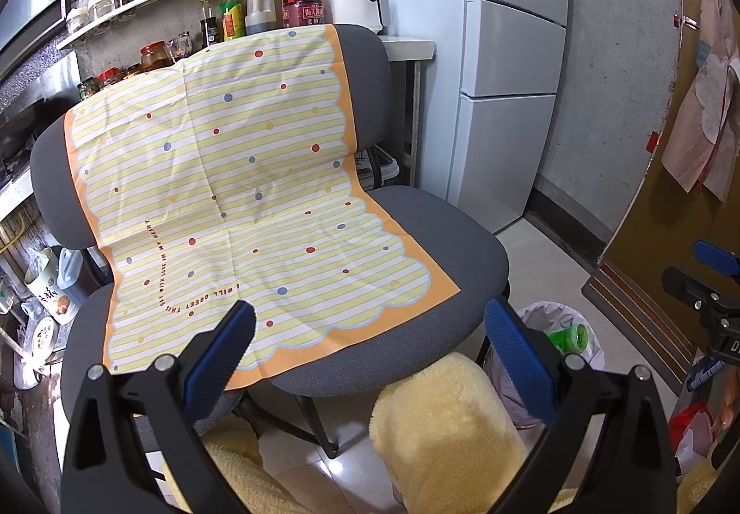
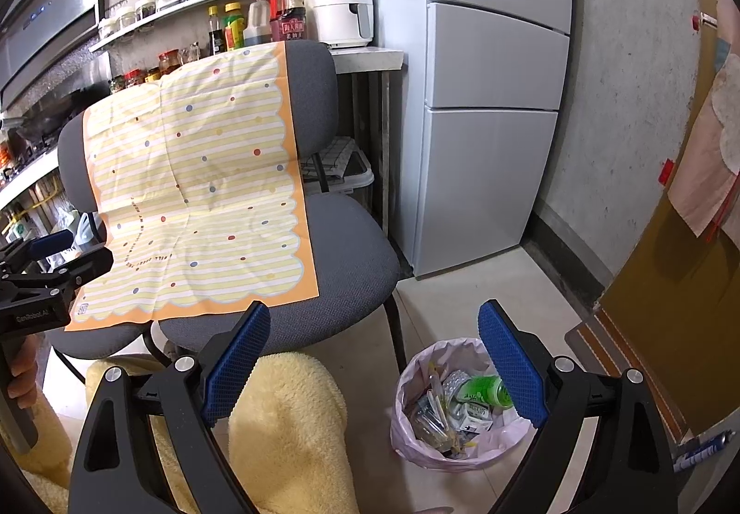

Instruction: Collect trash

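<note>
A trash bin lined with a pink bag [image 2: 444,454] stands on the floor right of the chair; it holds a green bottle [image 2: 483,391], small cartons and wrappers. In the left wrist view the bin [image 1: 545,319] shows behind my right finger, with the green bottle [image 1: 569,336] inside. My left gripper [image 1: 370,347] is open and empty above the chair seat's front edge. My right gripper [image 2: 374,352] is open and empty, above the floor between chair and bin. A yellow striped dotted cloth [image 1: 231,199] drapes over the grey chair [image 1: 462,236].
A white fridge [image 2: 490,97] stands behind the bin. A counter with an air fryer [image 2: 342,5] and shelves of bottles sits behind the chair. A brown door [image 2: 684,282] is at right. The person's legs in yellow fleece [image 2: 286,430] are below the grippers.
</note>
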